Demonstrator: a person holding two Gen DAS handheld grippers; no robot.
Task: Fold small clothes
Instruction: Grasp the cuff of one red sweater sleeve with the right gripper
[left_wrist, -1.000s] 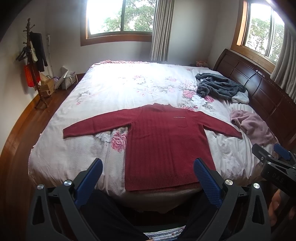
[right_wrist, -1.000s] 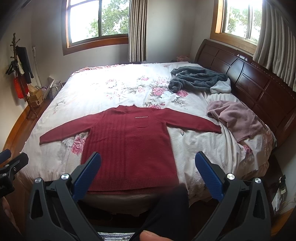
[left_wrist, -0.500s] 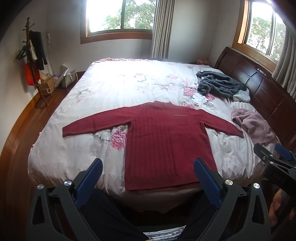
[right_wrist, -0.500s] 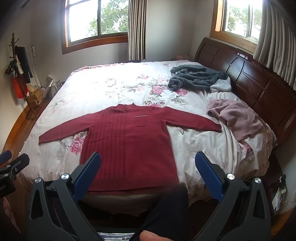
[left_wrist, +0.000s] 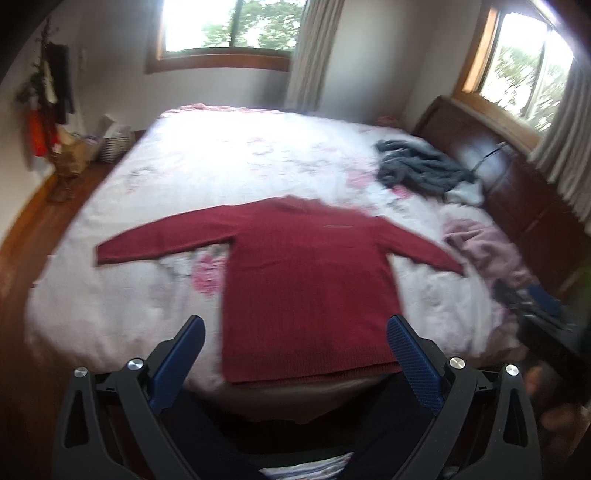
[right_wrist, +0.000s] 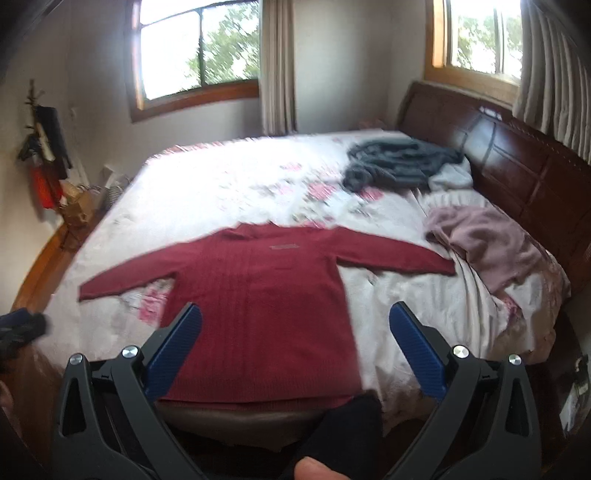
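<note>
A dark red sweater (left_wrist: 306, 273) (right_wrist: 258, 302) lies flat on the floral bed, sleeves spread to both sides, hem at the near edge. My left gripper (left_wrist: 295, 343) stands open above the hem with nothing between its blue pads. My right gripper (right_wrist: 295, 332) is open too, over the sweater's lower body, holding nothing. In the left wrist view the right gripper shows as a blur at the far right (left_wrist: 535, 302). Both views are blurred by motion.
A grey garment (right_wrist: 399, 162) lies crumpled at the far right of the bed (right_wrist: 207, 206). A pink garment (right_wrist: 487, 243) lies beside the dark wooden headboard (right_wrist: 517, 162). A coat stand and baskets (left_wrist: 70, 147) stand at the left wall. The person's dark trouser legs (right_wrist: 343, 432) show below.
Both grippers have moved forward toward the bed, so the sweater sits larger and lower in view. The jaws stay open. The sweater has not moved.
</note>
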